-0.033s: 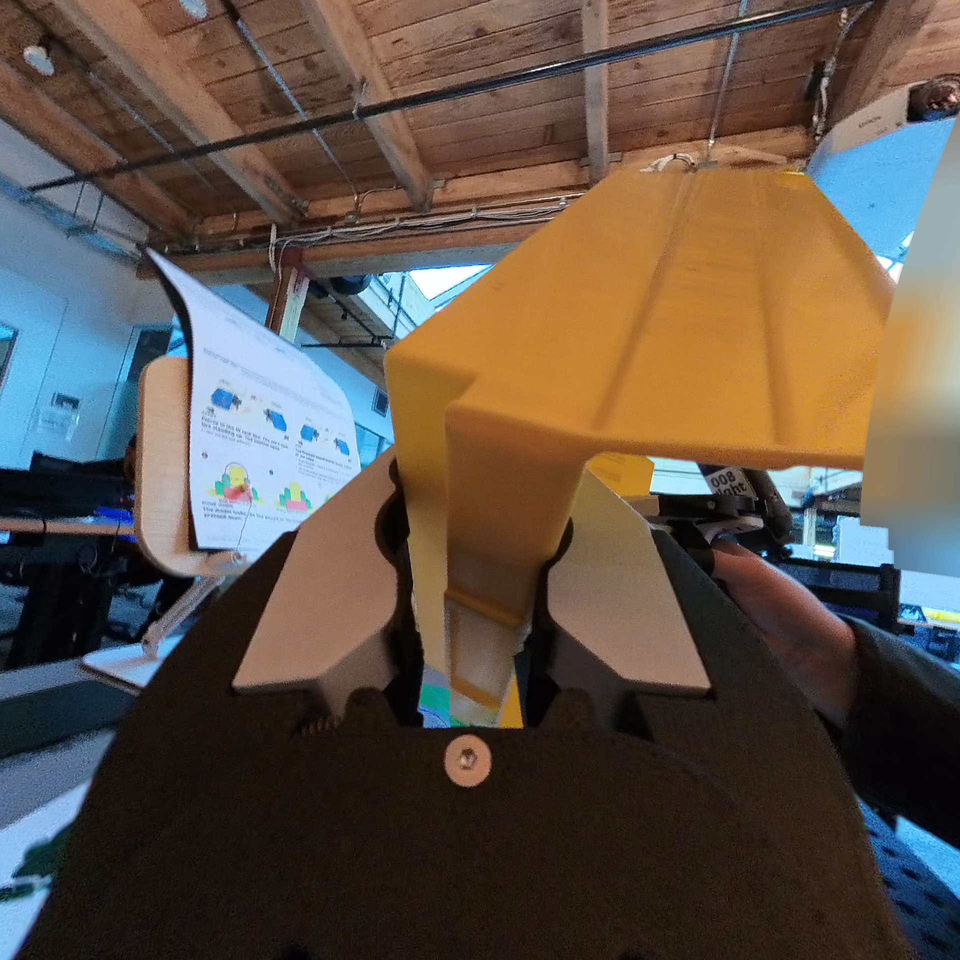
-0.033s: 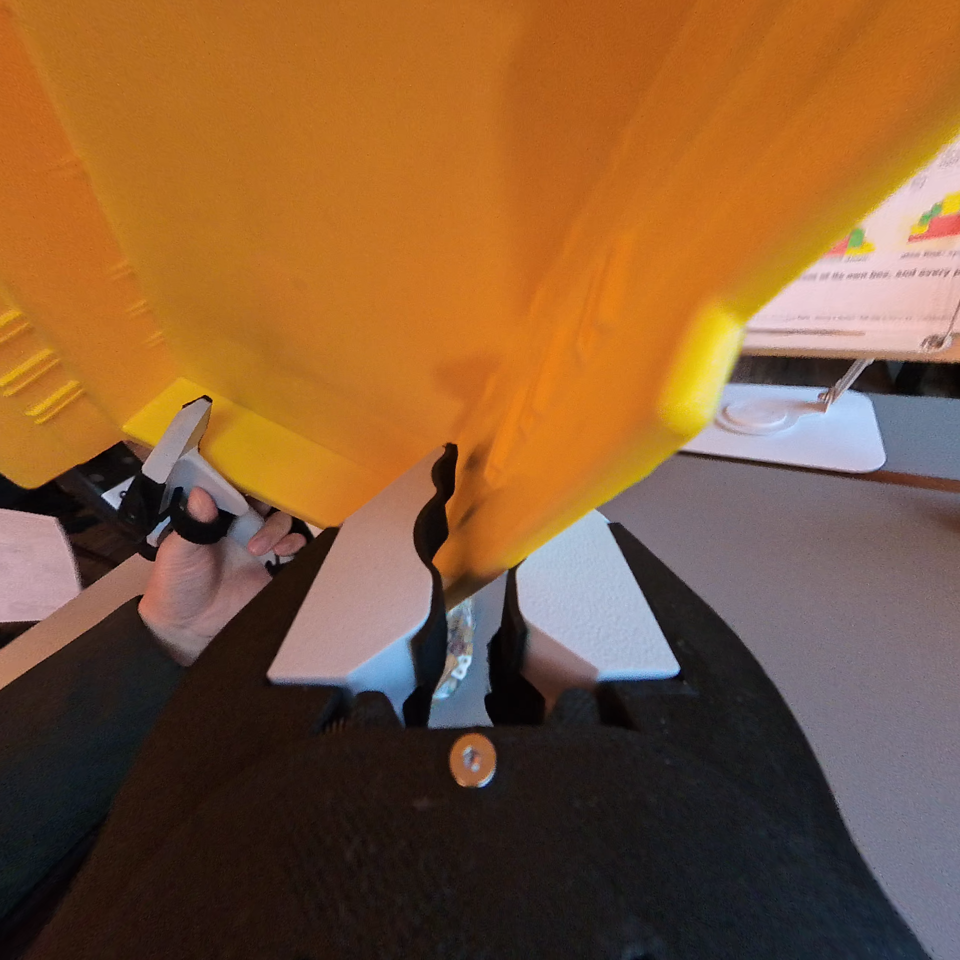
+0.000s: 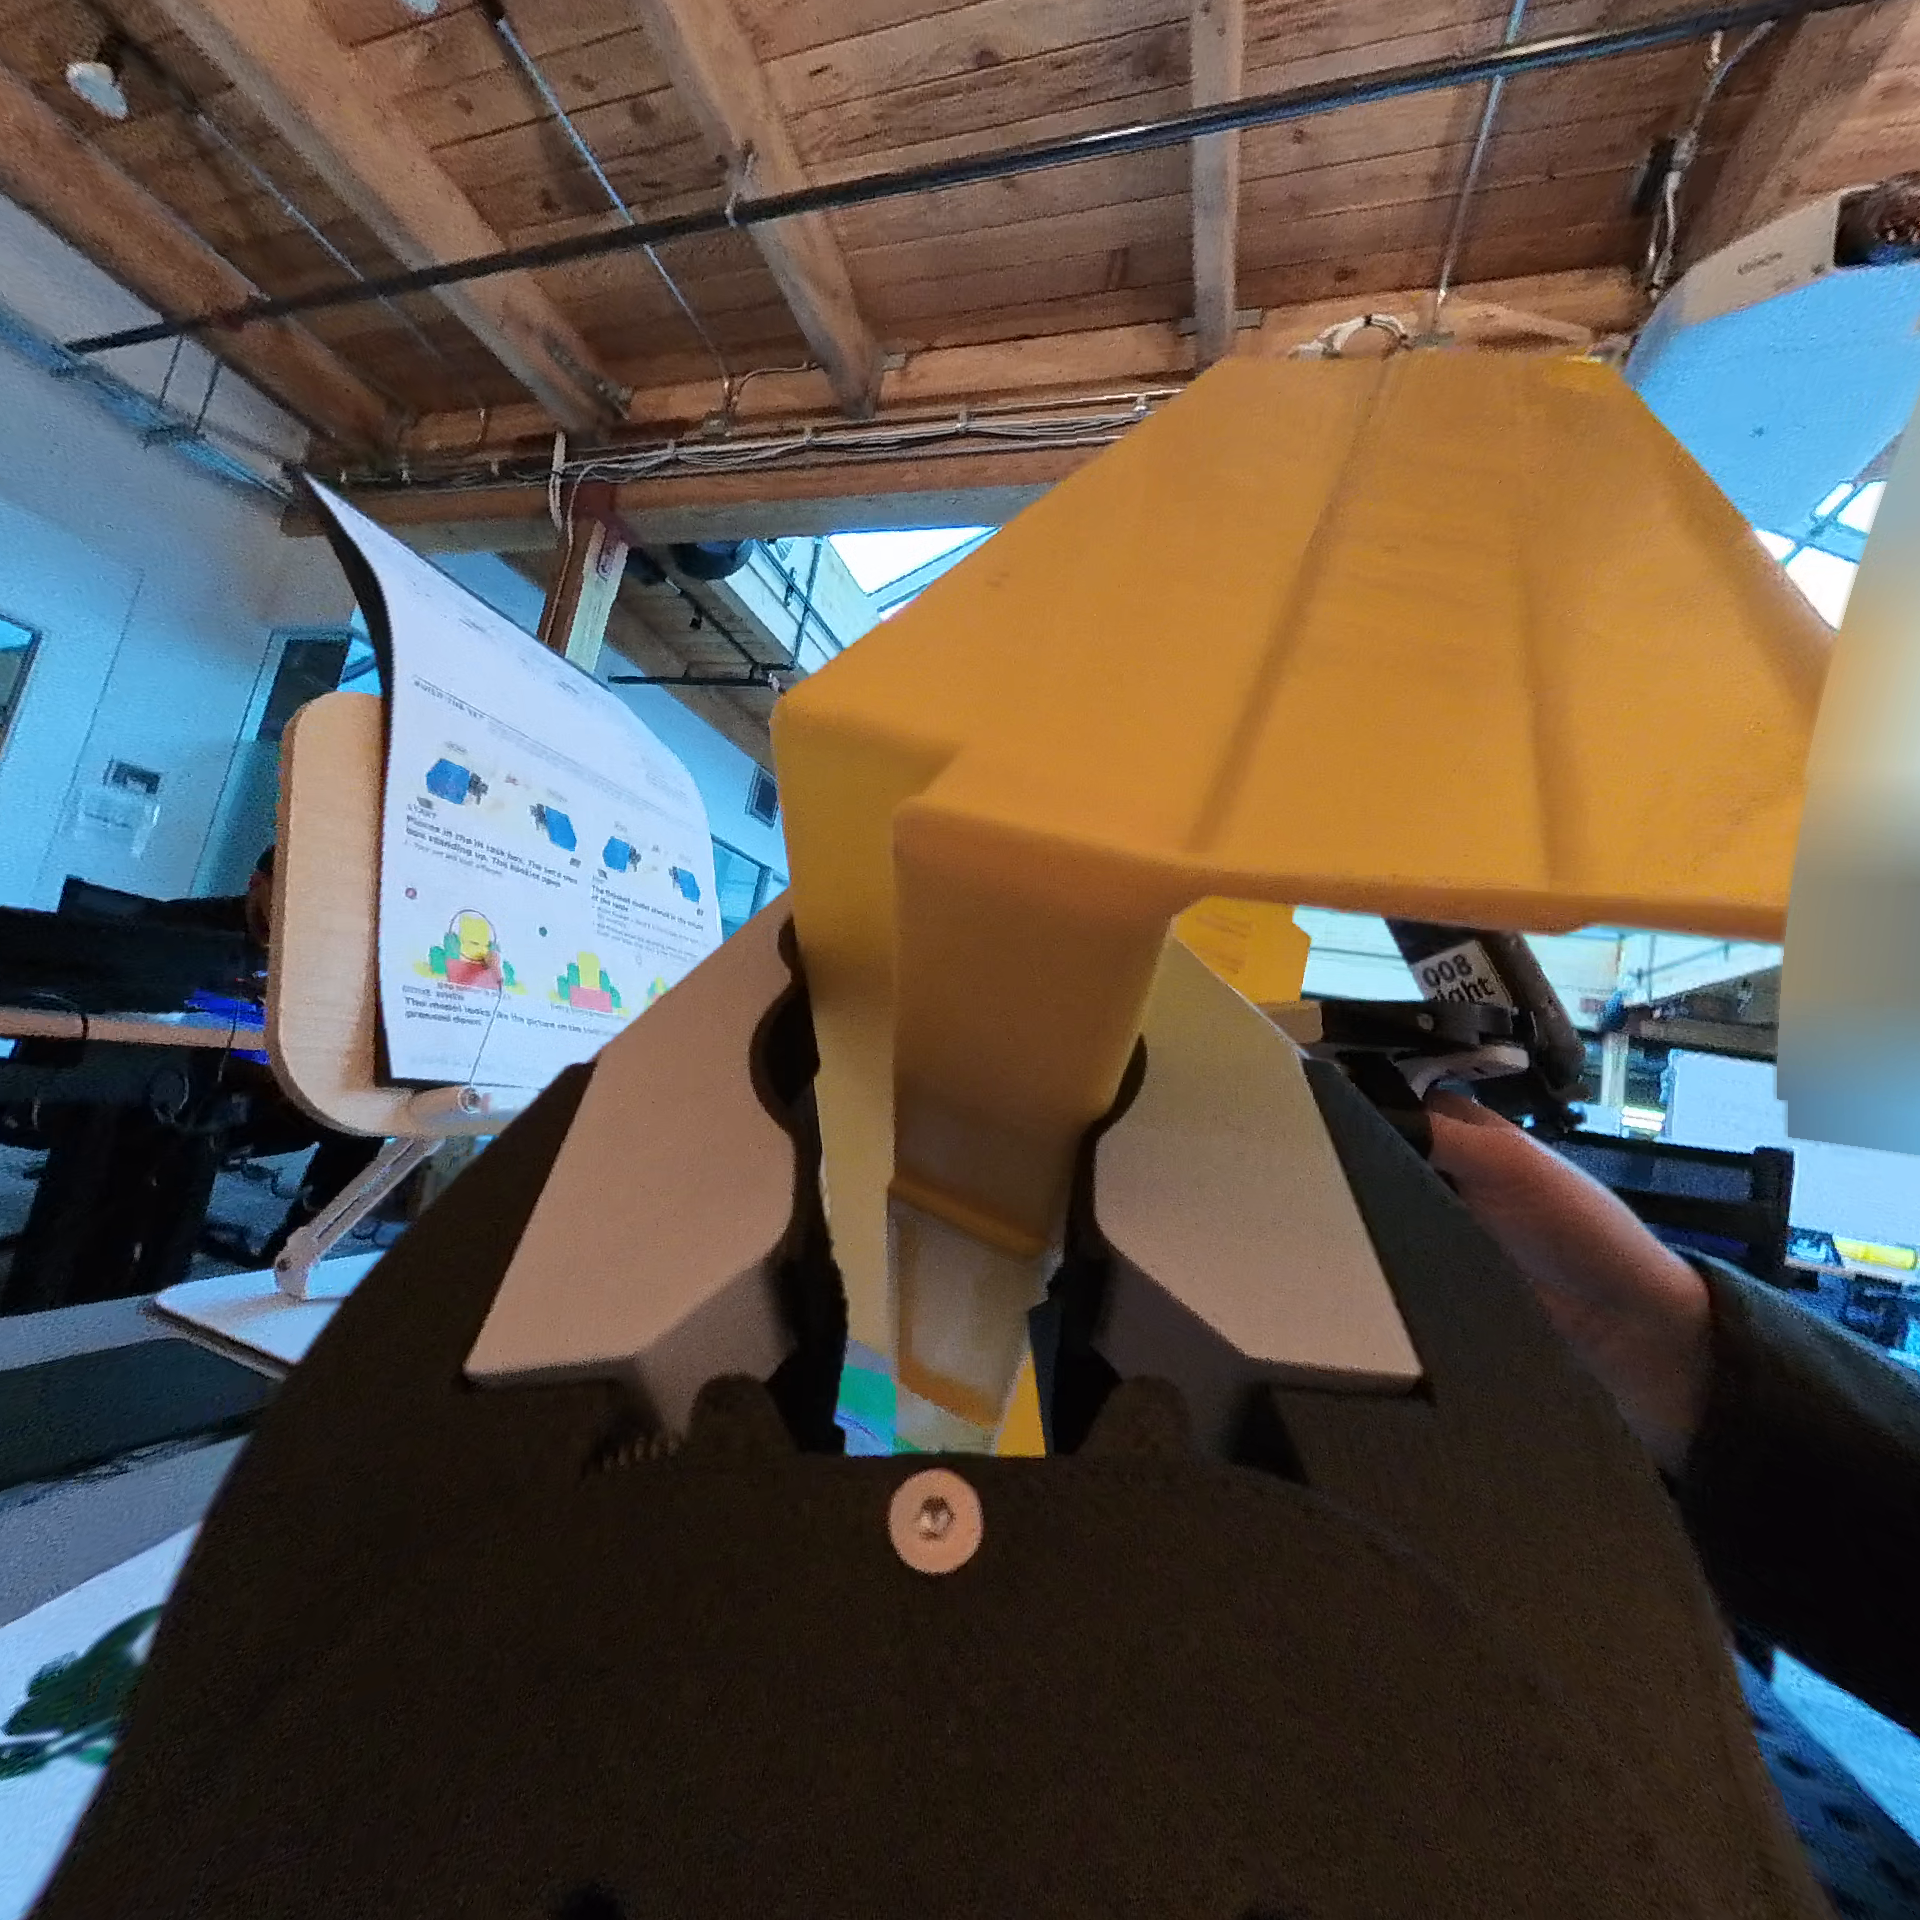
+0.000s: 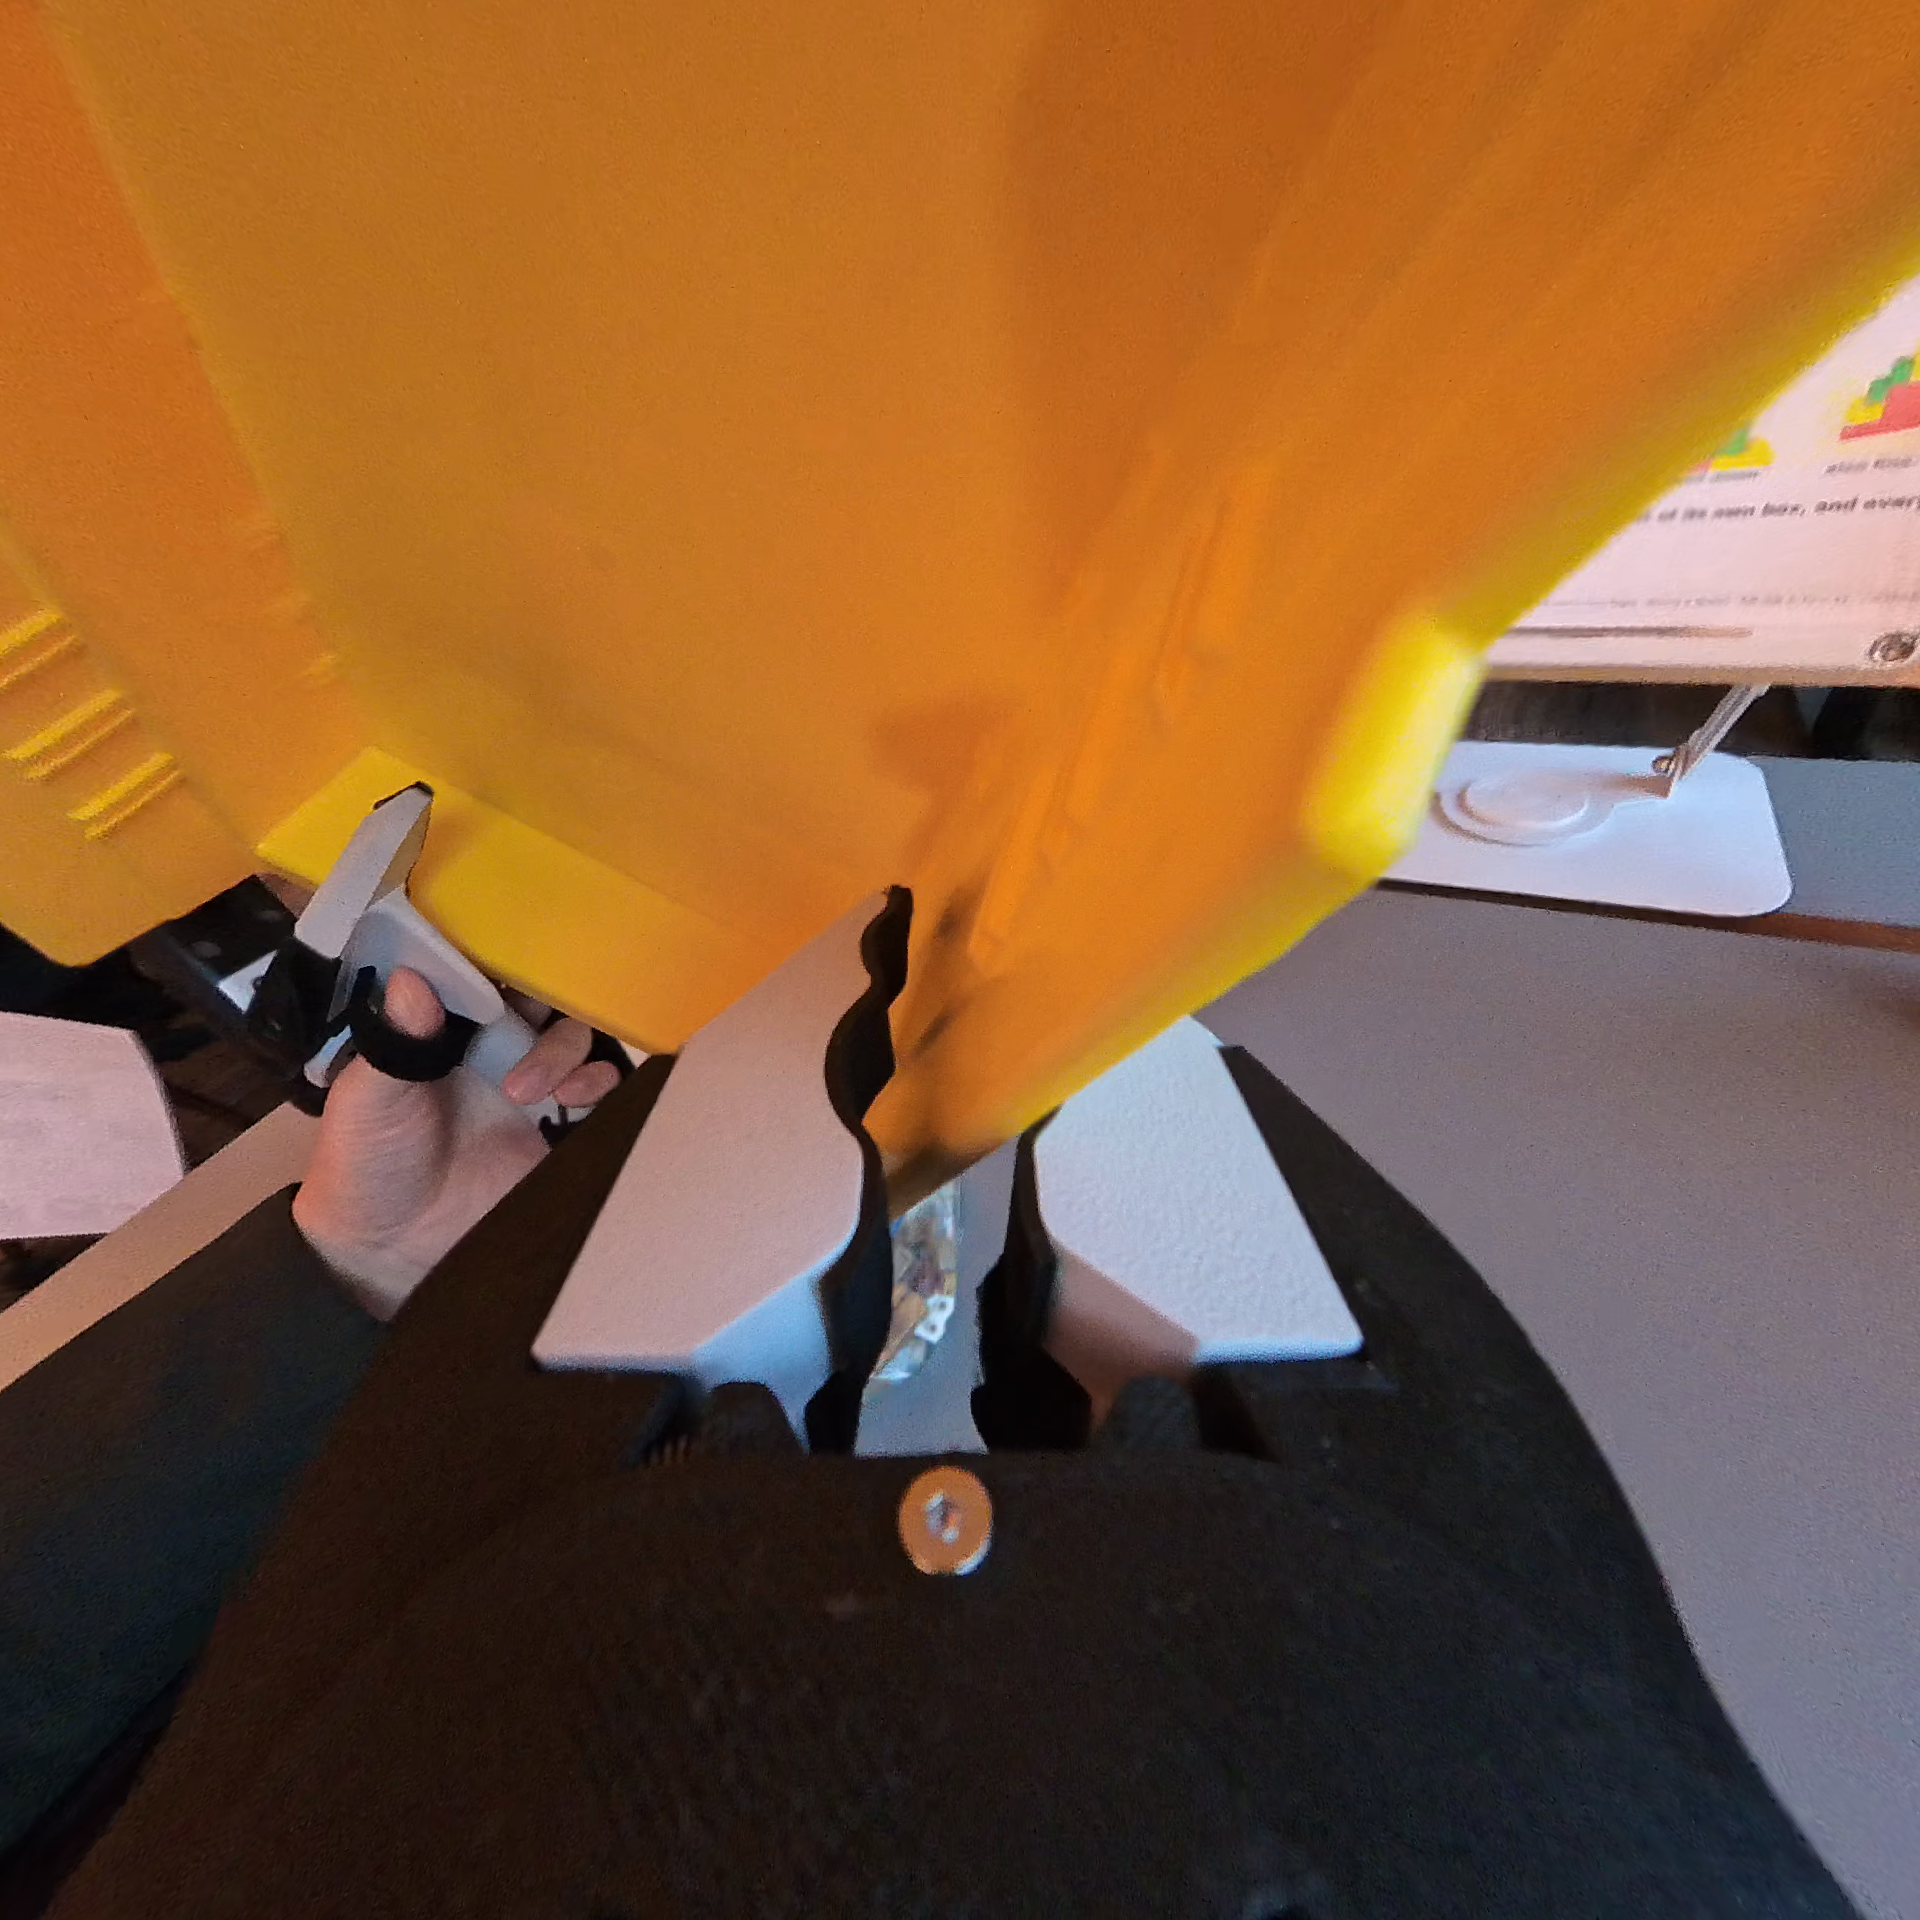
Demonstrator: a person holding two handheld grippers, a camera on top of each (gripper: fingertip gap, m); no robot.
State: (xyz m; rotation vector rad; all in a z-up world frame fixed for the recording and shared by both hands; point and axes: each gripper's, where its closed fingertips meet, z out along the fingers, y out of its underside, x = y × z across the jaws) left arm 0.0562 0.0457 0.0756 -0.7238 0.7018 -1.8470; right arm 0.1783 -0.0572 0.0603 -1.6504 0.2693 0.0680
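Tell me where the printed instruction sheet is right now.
In the left wrist view, the instruction sheet stands on a wooden stand at left, beside the yellow bin; in the right wrist view, it shows at the upper right edge.

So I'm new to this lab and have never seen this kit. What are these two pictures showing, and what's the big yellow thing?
There is no robot here: a person holds a two-finger claw in each hand, and each claw carries a camera that looks out along its fingers. The left wrist view shows the left claw shut on one edge of a large yellow plastic bin, seen from below against a wooden ceiling. The right wrist view shows the right claw shut on another edge of the same bin. Both views look up at its underside, so it appears to be lifted. In the right view, the person's hand works the left claw. Behind, a printed instruction sheet stands on a wooden holder on the grey table.
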